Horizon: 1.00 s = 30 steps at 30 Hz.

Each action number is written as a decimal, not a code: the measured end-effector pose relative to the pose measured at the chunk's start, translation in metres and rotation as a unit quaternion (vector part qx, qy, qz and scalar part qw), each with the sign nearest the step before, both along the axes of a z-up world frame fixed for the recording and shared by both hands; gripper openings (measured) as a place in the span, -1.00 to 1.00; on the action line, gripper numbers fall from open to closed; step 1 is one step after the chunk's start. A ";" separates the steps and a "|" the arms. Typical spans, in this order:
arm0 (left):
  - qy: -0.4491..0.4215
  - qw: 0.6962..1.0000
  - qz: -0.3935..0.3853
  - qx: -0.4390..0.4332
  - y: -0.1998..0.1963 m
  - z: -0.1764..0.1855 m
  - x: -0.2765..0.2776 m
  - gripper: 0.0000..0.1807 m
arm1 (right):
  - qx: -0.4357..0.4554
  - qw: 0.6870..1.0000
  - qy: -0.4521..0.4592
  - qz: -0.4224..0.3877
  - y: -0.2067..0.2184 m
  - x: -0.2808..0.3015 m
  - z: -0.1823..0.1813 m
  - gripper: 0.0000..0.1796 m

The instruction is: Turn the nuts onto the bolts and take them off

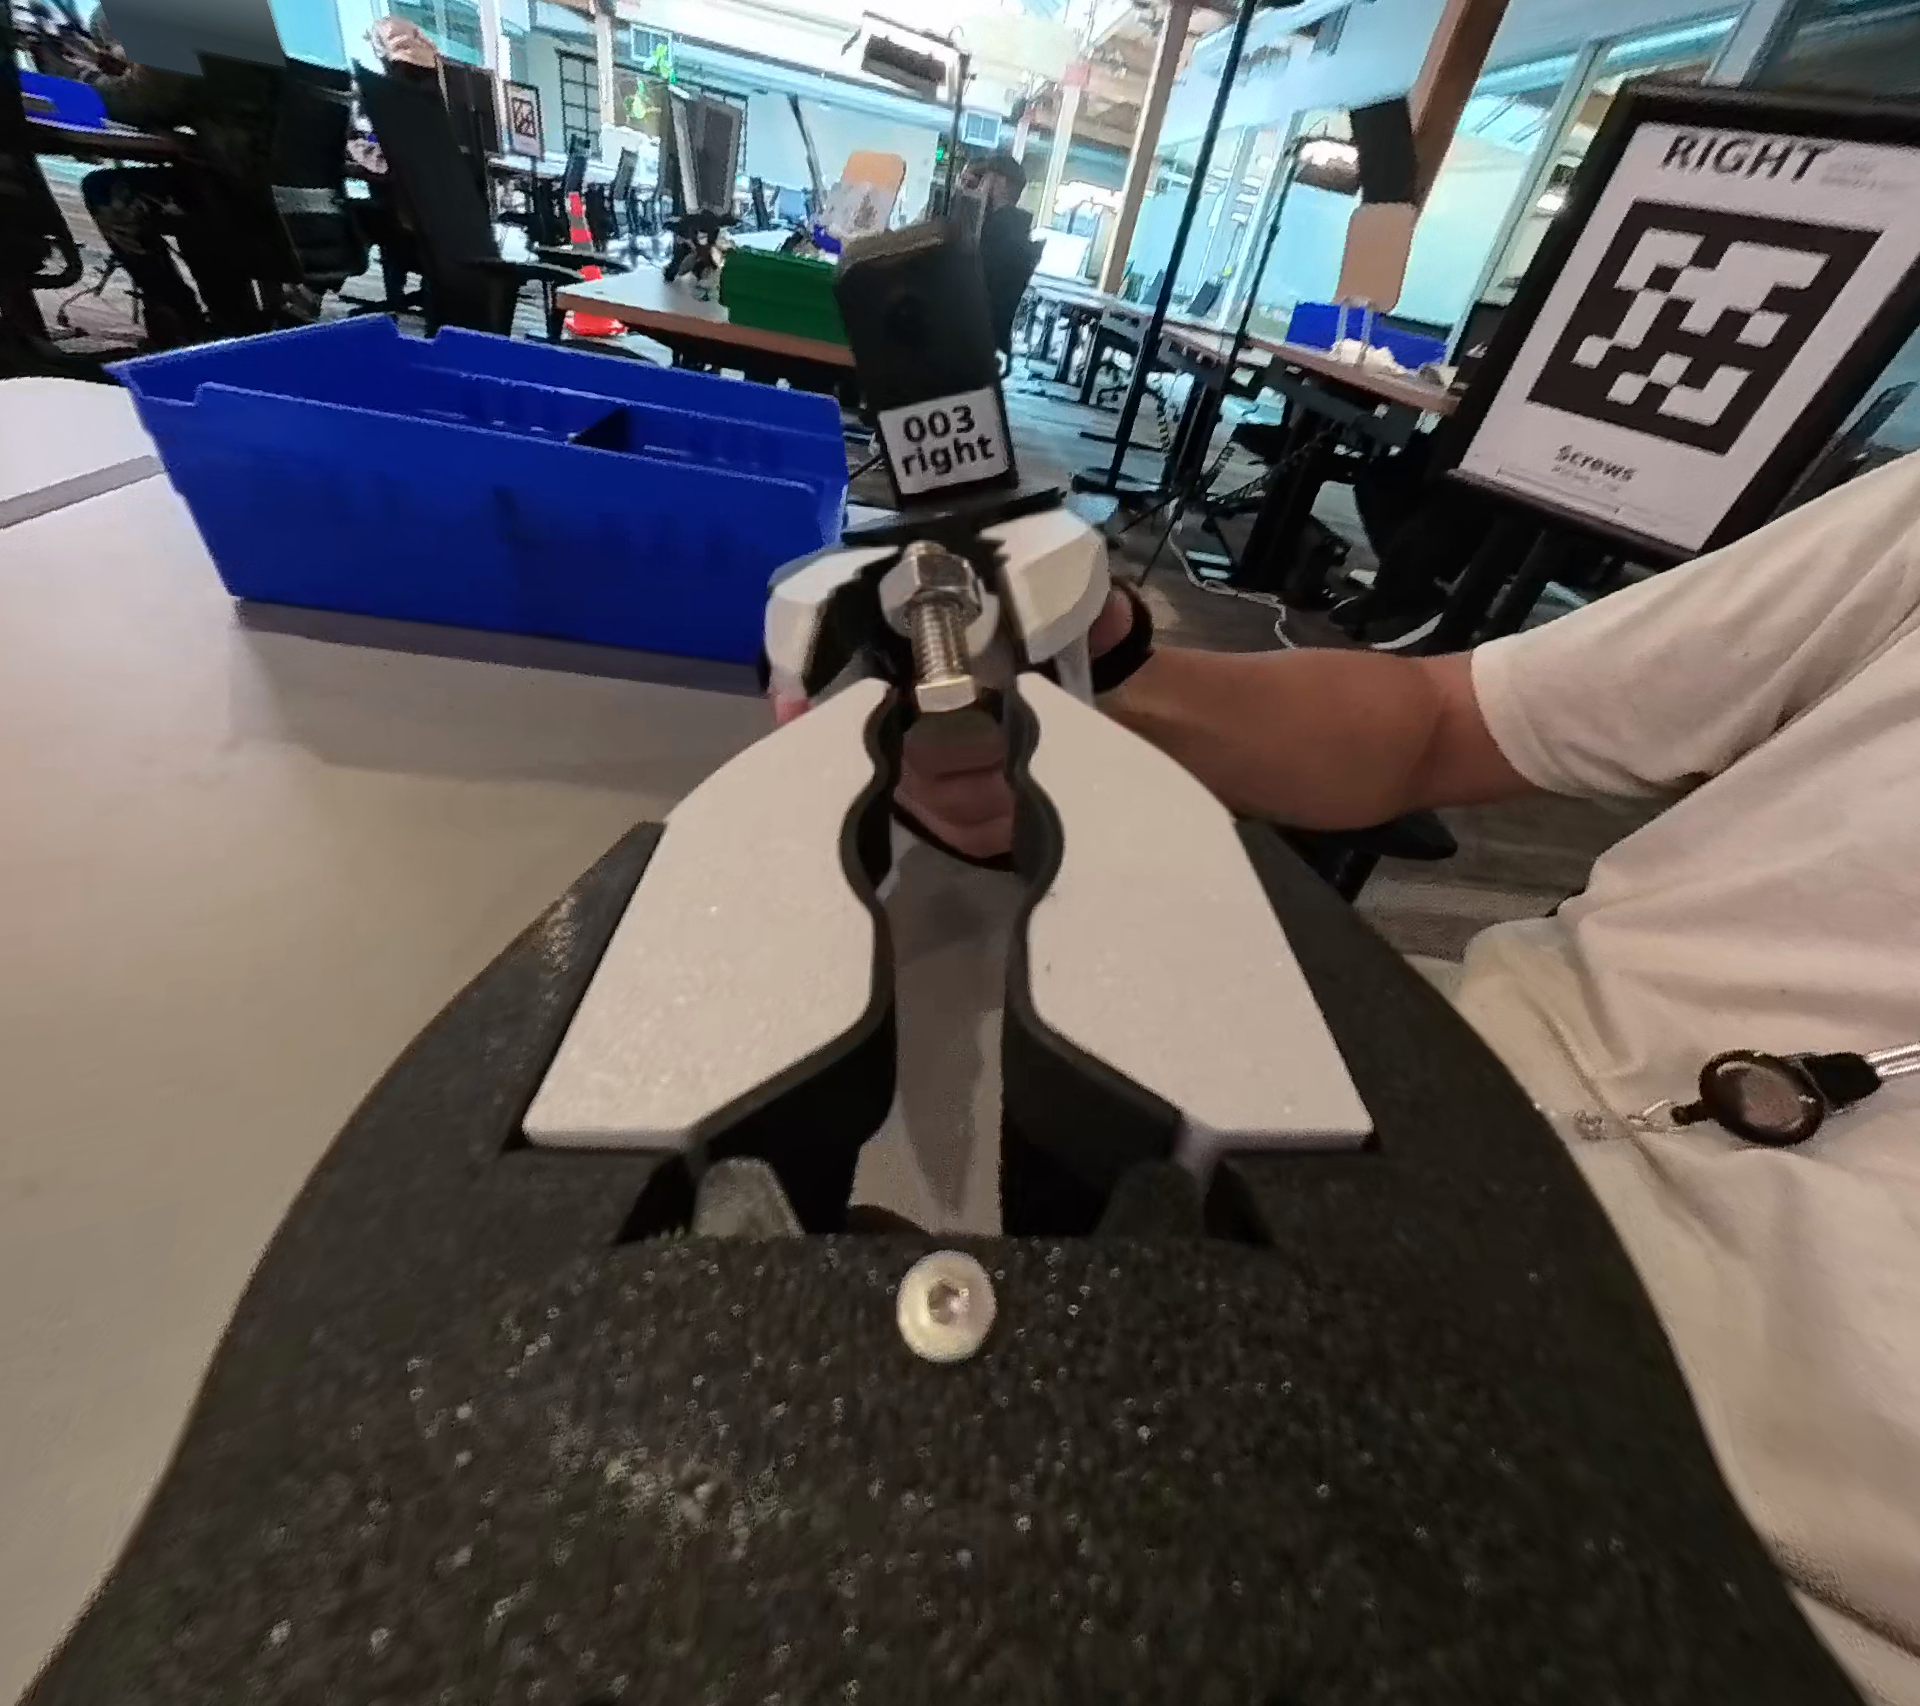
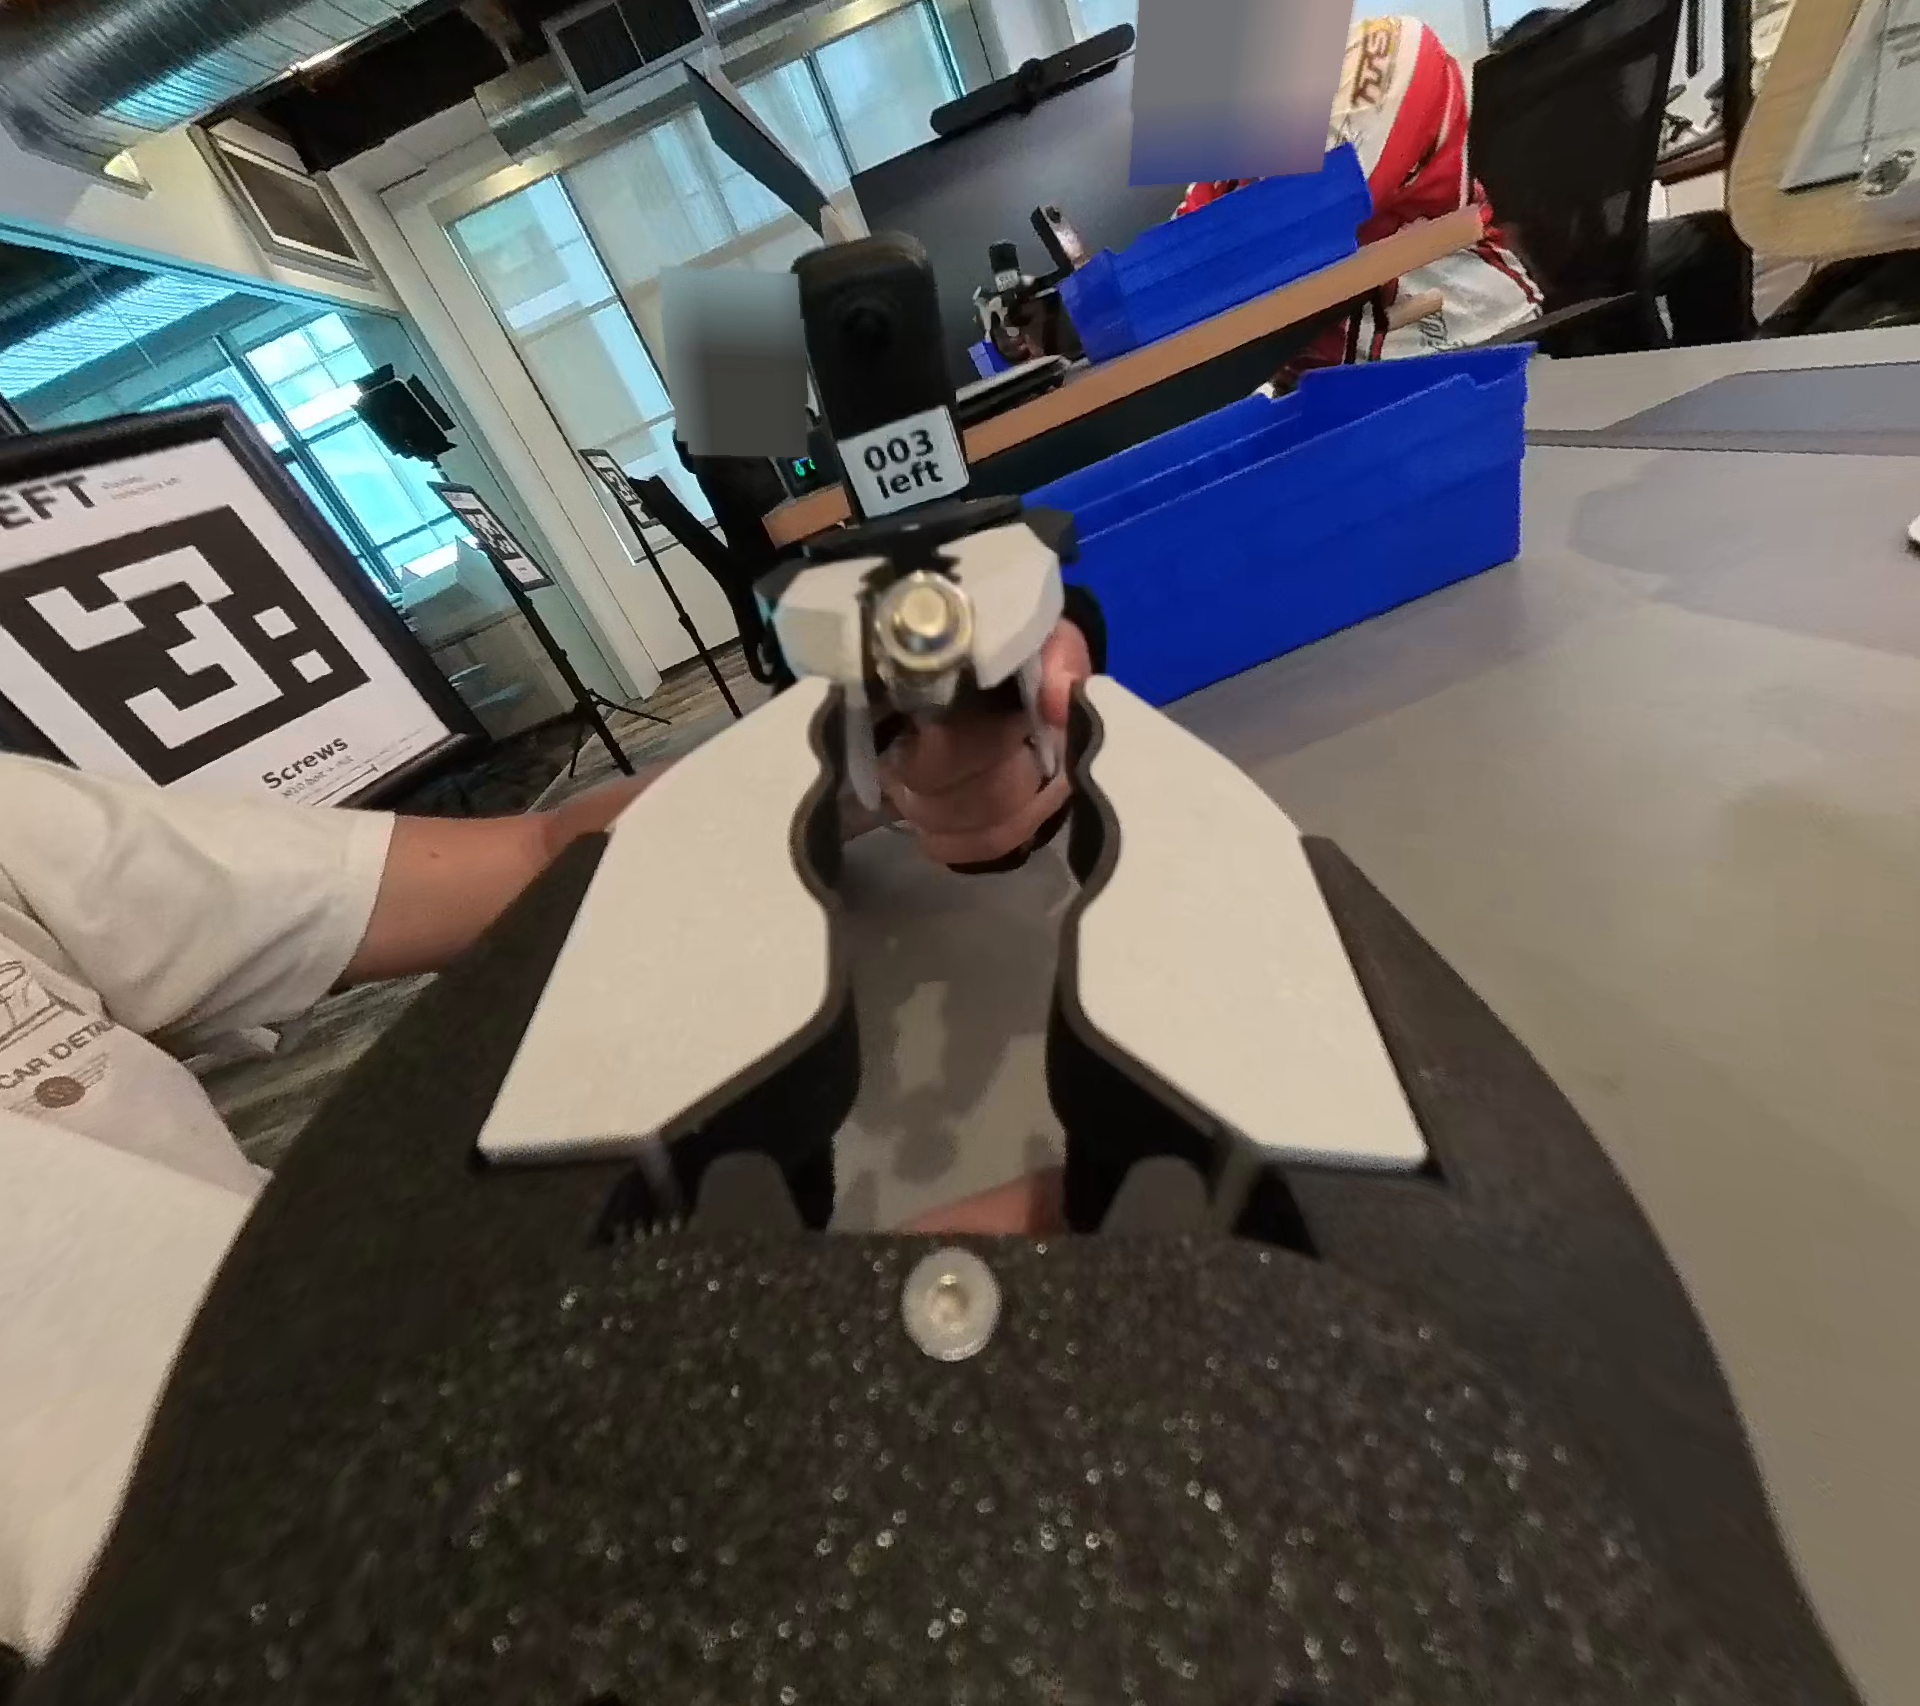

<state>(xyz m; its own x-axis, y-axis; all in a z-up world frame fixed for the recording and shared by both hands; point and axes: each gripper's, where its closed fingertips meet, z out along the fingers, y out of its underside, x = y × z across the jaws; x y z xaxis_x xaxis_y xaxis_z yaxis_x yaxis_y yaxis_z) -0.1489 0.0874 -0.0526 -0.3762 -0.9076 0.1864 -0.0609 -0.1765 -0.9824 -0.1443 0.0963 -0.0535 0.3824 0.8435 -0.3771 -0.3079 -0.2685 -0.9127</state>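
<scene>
1. Left hand-held gripper is closed on the head of the hex bolt, at 12 o'clock in the left wrist view, raised above the surface.
2. Right hand-held gripper clamps the hex nut at the shank's far end.
3. Risk: the two axes tilt apart and the nut cross-threads or binds.
4. Risk: the nut runs off the shank's end, slips free and rolls toward the blue bin at 10 o'clock.

left gripper pinching bolt, nut in right gripper
</scene>
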 end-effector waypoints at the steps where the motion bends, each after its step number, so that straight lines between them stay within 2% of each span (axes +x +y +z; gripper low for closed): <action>1: 0.005 1.000 0.001 0.004 0.000 -0.002 0.000 -0.81 | 0.002 1.000 0.003 -0.001 0.000 0.000 0.003 -0.55; 4: 0.015 1.000 -0.002 0.016 -0.003 -0.007 0.002 -0.81 | 0.005 1.000 -0.006 -0.005 0.003 -0.001 0.005 -0.55; 7: 0.001 1.000 -0.011 -0.002 -0.004 -0.001 0.000 -0.81 | -0.006 1.000 -0.018 -0.009 0.006 0.001 -0.006 -0.50; 8: -0.007 1.000 -0.015 -0.011 -0.003 0.002 -0.002 -0.81 | -0.018 0.999 -0.027 -0.012 0.008 0.002 -0.011 -0.57; 10: -0.020 0.999 -0.017 -0.023 -0.002 0.009 -0.005 -0.81 | -0.009 0.999 -0.048 -0.020 0.008 0.002 -0.014 -0.55; 16: 0.015 1.000 -0.006 0.020 -0.004 -0.005 0.000 -0.81 | 0.015 0.999 -0.046 -0.004 -0.001 -0.003 0.001 -0.54; 22: 0.004 1.000 -0.011 0.009 -0.005 -0.002 -0.001 -0.81 | -0.006 0.998 -0.058 -0.001 0.003 -0.001 -0.014 -0.47; 30: -0.019 1.000 -0.004 -0.011 0.002 0.009 -0.006 -0.81 | 0.027 0.995 -0.092 -0.005 -0.003 -0.008 -0.016 -0.54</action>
<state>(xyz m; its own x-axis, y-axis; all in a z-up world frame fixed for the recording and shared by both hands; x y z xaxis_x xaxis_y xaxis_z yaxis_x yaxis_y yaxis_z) -0.1544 0.0893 -0.0436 -0.3915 -0.8998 0.1925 -0.0257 -0.1984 -0.9798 -0.1527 0.0937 -0.0693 0.4486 0.8566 -0.2548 -0.1364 -0.2161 -0.9668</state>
